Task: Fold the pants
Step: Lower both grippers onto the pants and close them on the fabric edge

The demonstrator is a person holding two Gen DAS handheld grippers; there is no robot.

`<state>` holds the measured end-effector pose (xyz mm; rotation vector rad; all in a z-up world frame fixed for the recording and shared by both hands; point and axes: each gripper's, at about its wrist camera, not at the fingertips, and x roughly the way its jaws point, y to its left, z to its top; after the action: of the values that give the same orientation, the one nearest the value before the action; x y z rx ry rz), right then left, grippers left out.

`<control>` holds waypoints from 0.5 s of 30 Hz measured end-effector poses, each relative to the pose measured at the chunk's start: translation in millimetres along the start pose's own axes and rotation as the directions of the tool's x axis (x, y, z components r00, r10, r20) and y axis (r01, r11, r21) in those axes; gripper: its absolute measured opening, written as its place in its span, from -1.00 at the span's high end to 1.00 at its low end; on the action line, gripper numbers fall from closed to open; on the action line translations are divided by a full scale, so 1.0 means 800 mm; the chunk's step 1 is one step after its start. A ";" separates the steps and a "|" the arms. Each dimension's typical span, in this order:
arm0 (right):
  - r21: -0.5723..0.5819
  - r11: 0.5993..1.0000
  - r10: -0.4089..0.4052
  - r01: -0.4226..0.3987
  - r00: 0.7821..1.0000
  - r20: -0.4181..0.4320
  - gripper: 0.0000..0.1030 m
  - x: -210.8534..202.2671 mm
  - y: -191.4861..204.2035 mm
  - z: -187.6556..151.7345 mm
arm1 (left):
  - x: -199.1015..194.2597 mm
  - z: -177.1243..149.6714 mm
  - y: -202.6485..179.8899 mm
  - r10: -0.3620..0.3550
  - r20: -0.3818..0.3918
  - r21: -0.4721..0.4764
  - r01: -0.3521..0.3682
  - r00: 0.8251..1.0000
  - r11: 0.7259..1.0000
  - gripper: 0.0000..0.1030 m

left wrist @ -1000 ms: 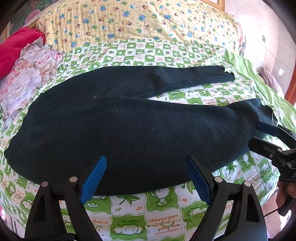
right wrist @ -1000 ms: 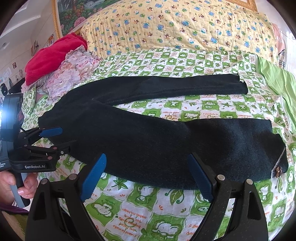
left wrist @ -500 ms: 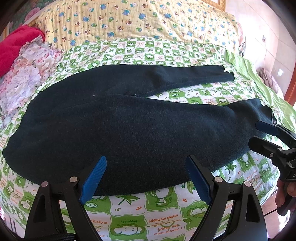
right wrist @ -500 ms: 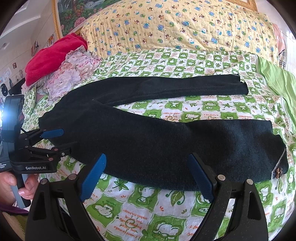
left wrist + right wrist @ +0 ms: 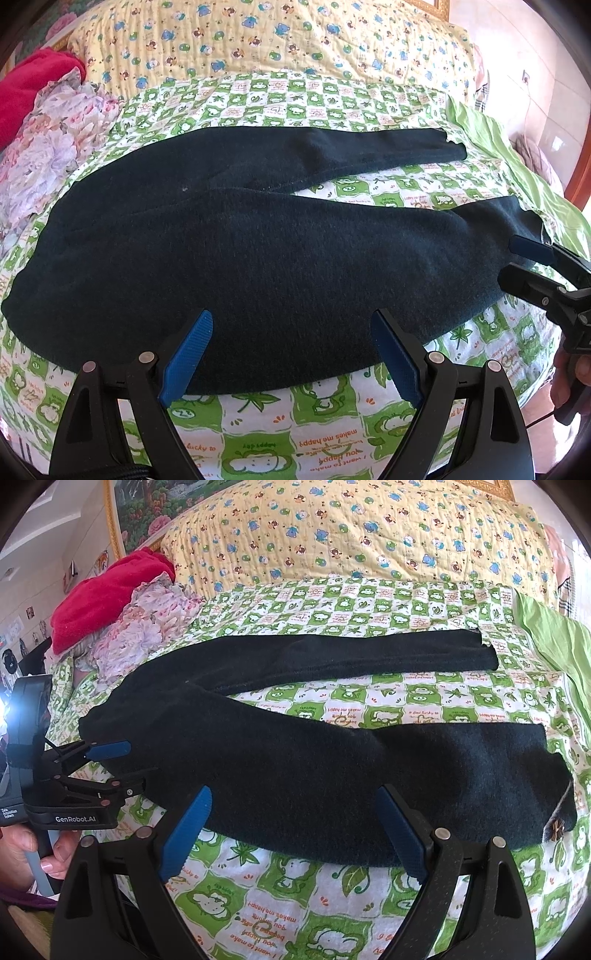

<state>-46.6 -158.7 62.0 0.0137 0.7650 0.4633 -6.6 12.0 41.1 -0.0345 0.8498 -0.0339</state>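
Note:
Dark teal fleece pants (image 5: 258, 258) lie flat on the bed, waist at the left, the two legs spread apart toward the right; they also show in the right wrist view (image 5: 332, 768). My left gripper (image 5: 291, 354) is open, its blue fingers over the near edge of the pants' seat area. My right gripper (image 5: 295, 834) is open over the near leg's lower edge. In the left wrist view the right gripper (image 5: 517, 262) sits at the near leg's cuff. In the right wrist view the left gripper (image 5: 122, 764) sits at the waist's near corner.
A green-and-white checked sheet (image 5: 295, 424) covers the bed. A yellow patterned quilt (image 5: 351, 535) lies at the back. A floral cloth (image 5: 140, 627) and a red garment (image 5: 103, 590) are piled at the left. A plain green cloth (image 5: 554, 638) lies at the right.
Both grippers have shifted slightly along the pants' near edge; the pants lie as before. Both stay open.

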 end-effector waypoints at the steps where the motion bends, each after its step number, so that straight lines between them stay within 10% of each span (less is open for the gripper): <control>1: 0.006 1.000 0.004 -0.004 1.000 -0.002 -0.76 0.000 -0.001 0.002 | 0.001 0.002 0.001 -0.001 -0.001 0.002 0.001 1.000 1.000 -0.72; 15: 0.038 0.999 -0.018 0.018 1.000 -0.012 -0.76 0.016 -0.048 0.052 | 0.024 0.062 0.010 -0.009 0.003 0.045 0.009 1.000 0.999 -0.72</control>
<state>4.5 -181.9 76.7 0.0392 0.7848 0.4319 43.4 20.0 58.6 0.0040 0.8456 -0.0610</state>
